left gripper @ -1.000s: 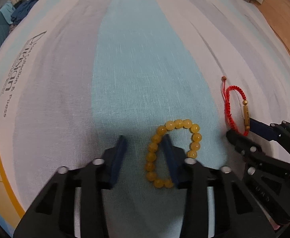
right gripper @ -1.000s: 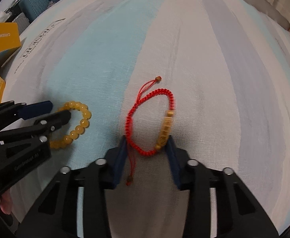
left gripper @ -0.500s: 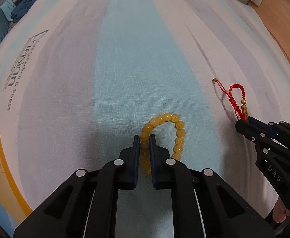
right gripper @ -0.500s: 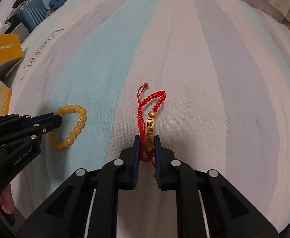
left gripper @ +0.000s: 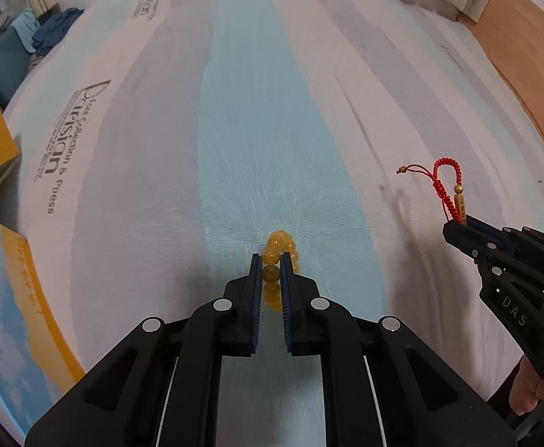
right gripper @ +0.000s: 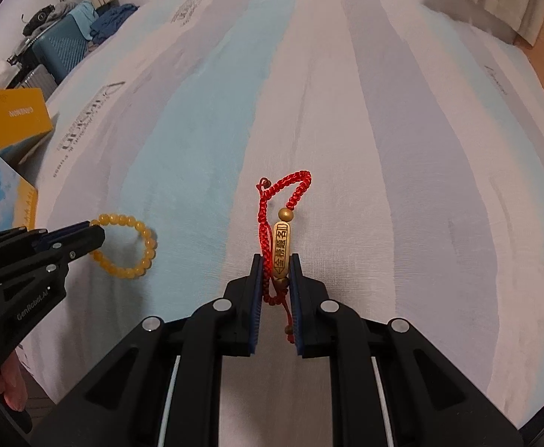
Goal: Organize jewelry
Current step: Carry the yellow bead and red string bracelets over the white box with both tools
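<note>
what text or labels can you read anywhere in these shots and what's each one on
"DAS" on the right gripper body, left wrist view.
"GenRobot.AI" on the left gripper body, right wrist view.
"Parisian", with smaller print reading roughly "Free Collection & Press", on the striped bedsheet; partly blurred.
Yellow box: print appears upside down, not legible.
Gold charm on the red cord bracelet: engraved characters, too small to read.

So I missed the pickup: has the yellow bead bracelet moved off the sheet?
Yes. The yellow bead bracelet has risen from the striped sheet, hanging pinched in the left gripper.
</note>
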`<state>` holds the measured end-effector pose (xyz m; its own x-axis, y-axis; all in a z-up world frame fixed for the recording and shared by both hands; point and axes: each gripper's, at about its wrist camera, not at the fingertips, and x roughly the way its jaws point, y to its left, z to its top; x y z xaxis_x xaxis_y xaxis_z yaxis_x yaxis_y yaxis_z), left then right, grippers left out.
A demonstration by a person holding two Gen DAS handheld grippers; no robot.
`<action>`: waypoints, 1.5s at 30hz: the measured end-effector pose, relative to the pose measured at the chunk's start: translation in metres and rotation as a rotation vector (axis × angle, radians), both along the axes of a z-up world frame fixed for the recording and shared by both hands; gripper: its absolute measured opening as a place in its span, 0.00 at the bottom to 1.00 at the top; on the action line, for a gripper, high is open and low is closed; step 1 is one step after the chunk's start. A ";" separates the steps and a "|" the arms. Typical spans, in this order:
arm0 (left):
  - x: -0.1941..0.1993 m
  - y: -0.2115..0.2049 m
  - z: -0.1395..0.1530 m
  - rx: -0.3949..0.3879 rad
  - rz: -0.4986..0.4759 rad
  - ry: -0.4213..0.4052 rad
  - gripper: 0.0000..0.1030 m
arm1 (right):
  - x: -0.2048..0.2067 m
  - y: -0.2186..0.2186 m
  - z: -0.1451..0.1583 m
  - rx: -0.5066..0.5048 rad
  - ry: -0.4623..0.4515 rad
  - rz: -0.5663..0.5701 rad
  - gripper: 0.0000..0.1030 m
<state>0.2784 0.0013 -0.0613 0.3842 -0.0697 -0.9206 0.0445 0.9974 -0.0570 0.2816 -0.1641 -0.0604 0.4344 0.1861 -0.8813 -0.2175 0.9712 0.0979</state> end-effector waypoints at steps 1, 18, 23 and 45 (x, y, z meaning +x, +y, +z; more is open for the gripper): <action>-0.002 0.000 0.004 0.000 0.001 -0.004 0.08 | -0.002 0.000 0.003 0.002 -0.003 0.000 0.12; -0.048 0.020 0.073 0.020 0.027 -0.092 0.08 | -0.041 0.025 0.071 0.014 -0.101 0.031 0.12; -0.063 0.033 0.089 0.019 0.045 -0.110 0.08 | -0.052 0.041 0.087 0.021 -0.127 0.052 0.12; -0.146 0.156 0.158 0.026 0.199 -0.206 0.08 | -0.118 0.189 0.154 0.035 -0.234 0.254 0.12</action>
